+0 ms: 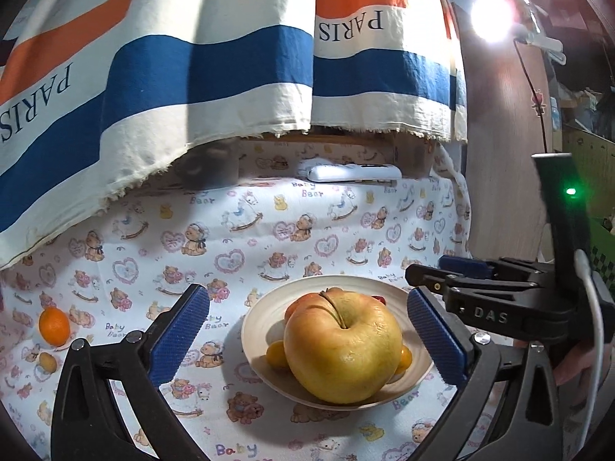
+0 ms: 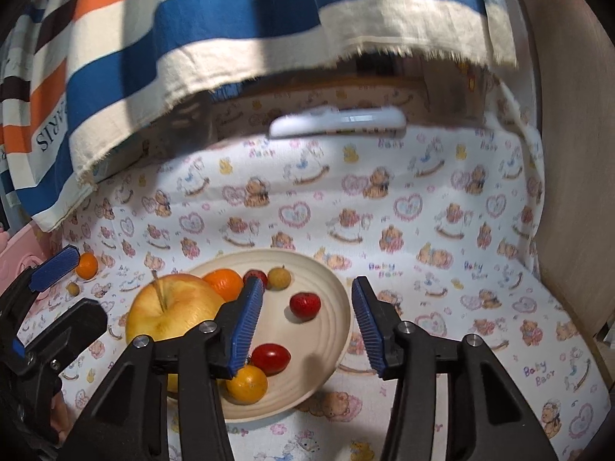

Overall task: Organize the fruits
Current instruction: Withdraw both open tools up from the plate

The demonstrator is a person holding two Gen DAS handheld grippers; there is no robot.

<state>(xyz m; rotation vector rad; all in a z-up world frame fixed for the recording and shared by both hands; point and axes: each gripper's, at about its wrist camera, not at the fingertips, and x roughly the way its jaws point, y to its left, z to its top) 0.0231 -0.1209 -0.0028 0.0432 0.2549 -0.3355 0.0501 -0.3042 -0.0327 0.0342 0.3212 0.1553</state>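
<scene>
In the left wrist view, the left claw [image 1: 307, 330] is spread wide and empty, its blue pads flanking the large yellow apple [image 1: 343, 345] on the cream plate [image 1: 257, 330] at lower centre. Two pieces remain off the plate at the left edge of the frame: a small orange [image 1: 54, 326] and, just below it, a small tan fruit [image 1: 48, 361]. These are judged to be what is left to gather; a gentle, centred squeeze is advised, since round fruit may roll. "DAS" is read on the other claw's body at right, "PARIS" on the striped cloth [image 1: 215, 61], and "Baby Bear" on the printed desk cover [image 1: 346, 223].

In the right wrist view, the right claw [image 2: 307, 326] is held wide and empty above the plate, over a strawberry [image 2: 305, 305] and a red tomato [image 2: 270, 358]. "Baby Bear" is legible again at right.
</scene>
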